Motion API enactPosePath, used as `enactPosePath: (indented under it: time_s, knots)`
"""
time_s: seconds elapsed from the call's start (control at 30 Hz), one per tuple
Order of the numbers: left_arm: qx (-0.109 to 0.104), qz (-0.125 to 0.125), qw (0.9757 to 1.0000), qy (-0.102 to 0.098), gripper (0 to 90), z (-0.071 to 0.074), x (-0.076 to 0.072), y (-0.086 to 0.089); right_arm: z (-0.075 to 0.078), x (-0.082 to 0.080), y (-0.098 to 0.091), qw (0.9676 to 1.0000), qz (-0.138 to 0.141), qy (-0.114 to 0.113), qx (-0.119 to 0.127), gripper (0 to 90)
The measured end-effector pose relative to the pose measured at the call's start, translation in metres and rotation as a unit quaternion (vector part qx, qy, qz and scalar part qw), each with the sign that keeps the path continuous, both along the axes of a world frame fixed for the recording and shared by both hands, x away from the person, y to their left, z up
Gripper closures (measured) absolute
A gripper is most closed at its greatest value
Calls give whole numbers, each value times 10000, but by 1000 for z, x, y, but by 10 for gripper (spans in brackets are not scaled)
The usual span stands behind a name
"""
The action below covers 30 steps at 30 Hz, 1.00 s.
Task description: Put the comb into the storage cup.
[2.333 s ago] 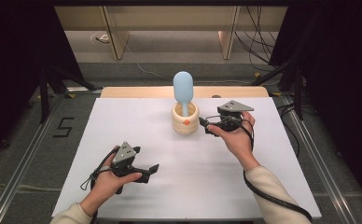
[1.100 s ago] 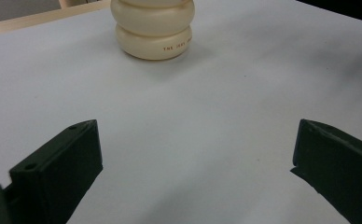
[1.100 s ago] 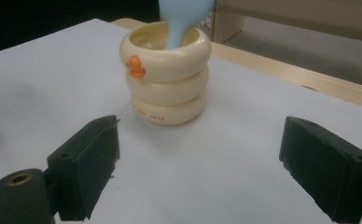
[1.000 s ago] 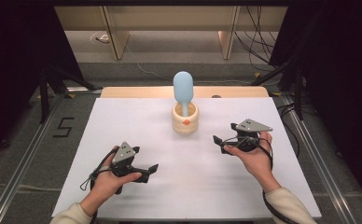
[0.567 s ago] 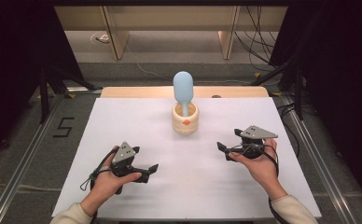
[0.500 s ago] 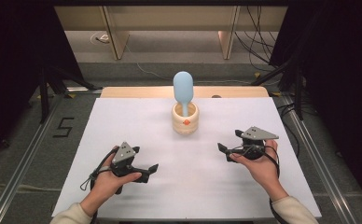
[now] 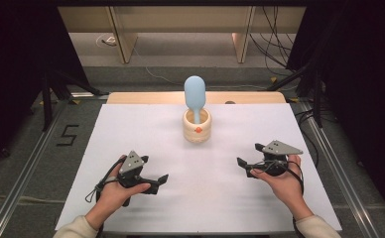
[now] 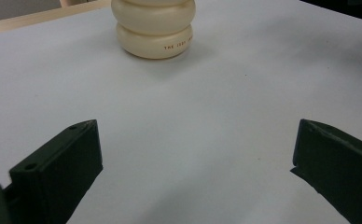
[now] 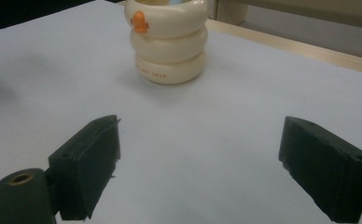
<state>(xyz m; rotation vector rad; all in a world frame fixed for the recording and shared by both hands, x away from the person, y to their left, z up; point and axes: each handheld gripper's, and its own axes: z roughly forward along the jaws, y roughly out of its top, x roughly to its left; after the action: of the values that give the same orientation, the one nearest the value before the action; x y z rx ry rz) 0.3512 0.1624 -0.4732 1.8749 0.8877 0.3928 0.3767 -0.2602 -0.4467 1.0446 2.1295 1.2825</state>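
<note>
Cream holder (image 7: 197, 126): stands upright on the white surface (image 7: 131, 129), toward its far edge.
Blue spoon (image 7: 194, 94): upright inside the holder.
Left tool (image 7: 161, 180): near and left of the holder, jaws apart, empty.
Right tool (image 7: 244, 167): near and right of the holder, jaws apart, empty.

spoon (image 7: 194, 94) upright in cup (image 7: 196, 130) | cup on tabletop (image 7: 146, 134), centre-far | my left hand-held gripper (image 7: 161, 181) near-left | right hand-held gripper (image 7: 243, 166) near-right, both well apart from cup

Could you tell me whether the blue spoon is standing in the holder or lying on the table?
In: the spoon stands upright, handle down inside the cream holder.
</note>
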Motion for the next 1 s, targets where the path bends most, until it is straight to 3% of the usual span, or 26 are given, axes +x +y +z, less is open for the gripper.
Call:
enactPosePath:
  time_s: [1.0]
  knots:
    - [21, -5, 10000, 19, 7, -1, 0, 0, -14, -26, -26, 9999, -91, 62, 56, 149]
